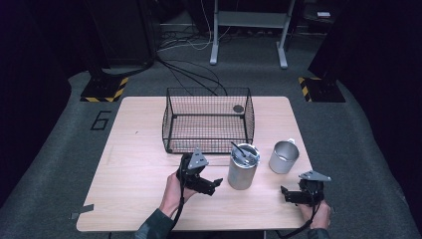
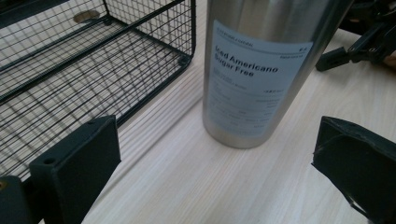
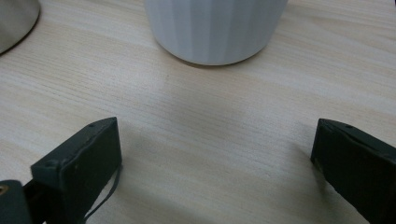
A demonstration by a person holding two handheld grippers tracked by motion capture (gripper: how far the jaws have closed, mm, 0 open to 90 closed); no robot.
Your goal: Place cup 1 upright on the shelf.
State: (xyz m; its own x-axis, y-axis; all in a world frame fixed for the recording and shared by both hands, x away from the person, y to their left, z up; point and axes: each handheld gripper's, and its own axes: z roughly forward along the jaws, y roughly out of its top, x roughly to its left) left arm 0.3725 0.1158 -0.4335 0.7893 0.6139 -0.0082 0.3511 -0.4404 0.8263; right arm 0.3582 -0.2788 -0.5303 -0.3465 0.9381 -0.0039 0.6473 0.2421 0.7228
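A tall steel tumbler (image 1: pixel 242 172) with utensils sticking out of its top stands on the wooden table (image 1: pixel 134 169), just in front of a black wire basket (image 1: pixel 208 119). My left gripper (image 1: pixel 213 185) is open just left of the tumbler, jaws pointing at it. In the left gripper view the tumbler (image 2: pixel 254 70) carries a label reading "Iced Americano Sugar Free" and stands a little beyond my open left gripper (image 2: pixel 217 154). A pale ribbed mug (image 1: pixel 283 157) stands to the tumbler's right. My right gripper (image 1: pixel 283 195) is open below that mug. The mug (image 3: pixel 215 28) sits ahead of my right gripper (image 3: pixel 215 149).
A small dark round thing (image 1: pixel 238 108) lies in the basket's back right corner. The basket (image 2: pixel 70 70) sits close on the left in the left gripper view. The table's front edge runs just below both hands. Cables and stands are on the floor behind the table.
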